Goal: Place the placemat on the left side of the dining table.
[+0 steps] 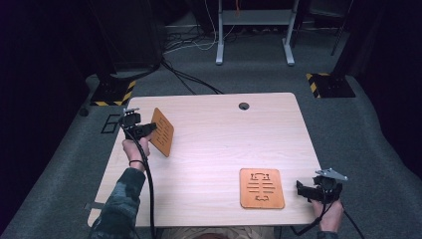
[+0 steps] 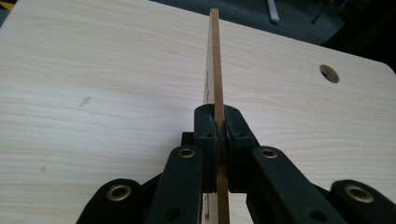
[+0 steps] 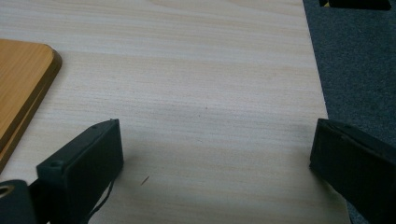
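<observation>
Two brown wooden boards with cut-out slots: one board (image 1: 162, 132) stands on edge near the desk's (image 1: 214, 144) left edge, the other board (image 1: 262, 187) lies flat near the front right corner. Two handheld grippers: the left gripper (image 1: 149, 128) at the left edge, the right gripper (image 1: 301, 189) at the front right corner. One round cable hole (image 1: 243, 106) sits near the desk's far edge.

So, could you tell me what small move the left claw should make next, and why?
Probably carry the held board across toward the flat board. The left claw is clamped on its edge, lifted and tilted above the table, while the right claw waits open beside the flat one.
</observation>
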The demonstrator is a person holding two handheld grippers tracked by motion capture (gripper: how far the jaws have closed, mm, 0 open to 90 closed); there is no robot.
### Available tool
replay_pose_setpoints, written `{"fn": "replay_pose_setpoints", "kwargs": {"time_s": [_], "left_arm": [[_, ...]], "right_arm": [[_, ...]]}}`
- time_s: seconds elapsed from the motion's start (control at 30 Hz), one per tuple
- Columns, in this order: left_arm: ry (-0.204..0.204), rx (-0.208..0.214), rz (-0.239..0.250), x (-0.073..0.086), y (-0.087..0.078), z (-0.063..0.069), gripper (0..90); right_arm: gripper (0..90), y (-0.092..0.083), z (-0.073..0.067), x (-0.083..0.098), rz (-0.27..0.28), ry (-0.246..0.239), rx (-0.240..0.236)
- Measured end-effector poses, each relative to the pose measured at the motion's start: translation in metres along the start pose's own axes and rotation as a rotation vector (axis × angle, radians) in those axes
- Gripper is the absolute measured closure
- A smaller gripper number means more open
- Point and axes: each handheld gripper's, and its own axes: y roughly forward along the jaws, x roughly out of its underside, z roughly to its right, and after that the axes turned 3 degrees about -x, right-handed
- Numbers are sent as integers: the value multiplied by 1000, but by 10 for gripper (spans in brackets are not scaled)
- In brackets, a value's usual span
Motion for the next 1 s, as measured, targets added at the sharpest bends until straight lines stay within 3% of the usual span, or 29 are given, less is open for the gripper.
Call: {"fn": "replay_pose_setpoints", "kwargs": {"time_s": [0.07, 0.13, 0.37, 0.47, 0.77, 1.0], "left_arm": [[3, -21, -8, 1, 2, -5, 858], [-22, -23, -11, 1, 4, -12, 858], [-25, -67, -40, 1, 10, -28, 858], [-37, -55, -44, 0, 11, -32, 858], [32, -30, -72, -6, 14, -41, 846], [86, -79, -104, -7, 15, -45, 797]], "right_arm": [[17, 0, 0, 0, 2, 7, 1], [17, 0, 0, 0, 3, 2, 2], [17, 0, 0, 0, 2, 7, 4], [17, 0, 0, 0, 3, 5, 4], [17, 0, -1, 0, 1, 9, 5], [17, 0, 0, 0, 2, 7, 5]]}}
